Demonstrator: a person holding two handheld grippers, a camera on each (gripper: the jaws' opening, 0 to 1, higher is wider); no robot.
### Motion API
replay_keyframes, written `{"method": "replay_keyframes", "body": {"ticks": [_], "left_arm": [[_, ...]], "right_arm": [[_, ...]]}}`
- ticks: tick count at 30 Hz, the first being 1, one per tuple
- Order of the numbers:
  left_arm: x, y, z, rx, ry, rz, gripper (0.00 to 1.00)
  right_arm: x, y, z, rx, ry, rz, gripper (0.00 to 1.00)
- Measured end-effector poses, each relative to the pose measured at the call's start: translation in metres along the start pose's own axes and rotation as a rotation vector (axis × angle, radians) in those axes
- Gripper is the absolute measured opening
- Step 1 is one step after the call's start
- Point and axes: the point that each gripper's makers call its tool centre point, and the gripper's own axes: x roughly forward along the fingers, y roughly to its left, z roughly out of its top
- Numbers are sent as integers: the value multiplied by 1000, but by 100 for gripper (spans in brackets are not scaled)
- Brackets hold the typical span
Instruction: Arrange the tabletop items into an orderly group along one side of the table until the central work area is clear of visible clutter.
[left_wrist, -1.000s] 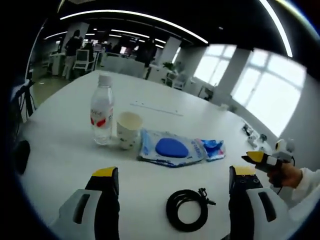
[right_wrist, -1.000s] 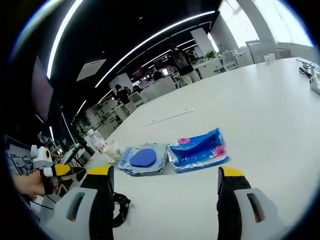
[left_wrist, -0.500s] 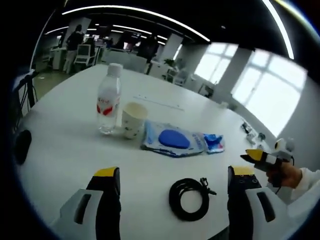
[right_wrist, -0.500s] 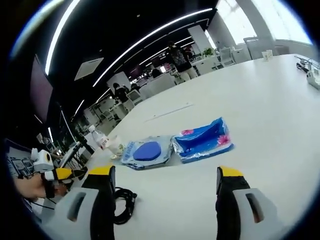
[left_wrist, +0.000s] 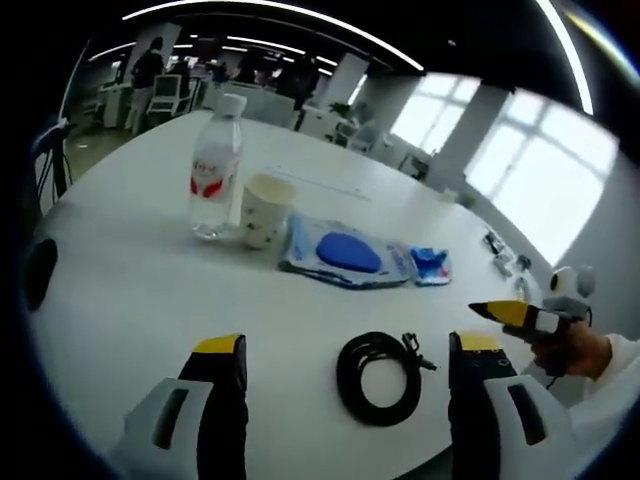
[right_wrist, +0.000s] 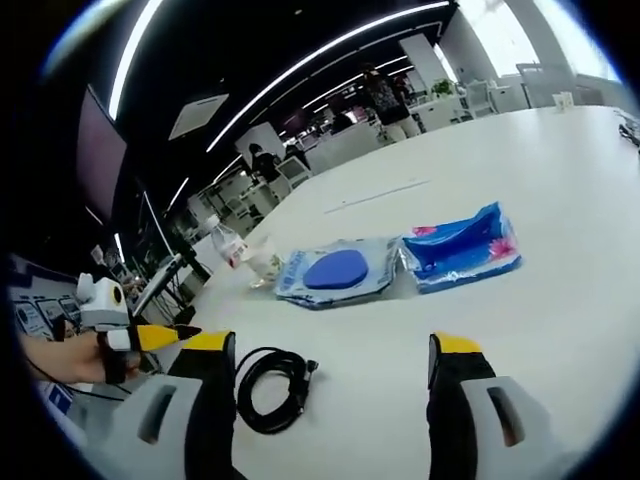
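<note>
On the white table (left_wrist: 130, 290) stand a clear water bottle (left_wrist: 215, 170) with a red label and a paper cup (left_wrist: 264, 211) right beside it. Next to them lies a clear packet with a blue oval (left_wrist: 347, 254), then a blue tissue pack (left_wrist: 430, 264). A coiled black cable (left_wrist: 380, 378) lies nearest, between the open jaws of my left gripper (left_wrist: 348, 352). My right gripper (right_wrist: 332, 348) is open too, with the black cable (right_wrist: 268, 385) by its left jaw, the blue oval packet (right_wrist: 337, 271) and tissue pack (right_wrist: 462, 250) beyond, the bottle (right_wrist: 232, 247) and cup (right_wrist: 263, 258) far left. Each gripper shows at the edge of the other's view, held by a hand.
A thin white strip (left_wrist: 315, 183) lies further back on the table. Small devices (left_wrist: 500, 258) sit at the far right edge. A dark object (left_wrist: 38, 272) lies at the left table edge. Desks, chairs and standing people (left_wrist: 145, 80) fill the office behind.
Both cameras have shifted: the cable and packets sit closer and more central in the right gripper view, and the cable has come fully into sight. The table items have not moved.
</note>
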Motion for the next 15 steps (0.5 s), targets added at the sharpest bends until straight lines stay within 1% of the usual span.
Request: {"method": "replay_keyframes", "body": {"ticks": [3,5,7,10,15], "left_arm": [[2,2,-8,-8,22,13,75],[4,2,-13,-15,30,16,74],[7,2,-18,-12,44,15,72],[11,0,-23,-11,62,13,69],[15,-4,-29,-16,78,14,65]], "right_arm": [[7,13,-11,-33,34,26,75],[11,16,-16,-61,54,34,73],[11,23,-20,-76,67,46,73],[19,33,-27,-93,90,61,71],[28,36,-35,-118,123,79,67]]}}
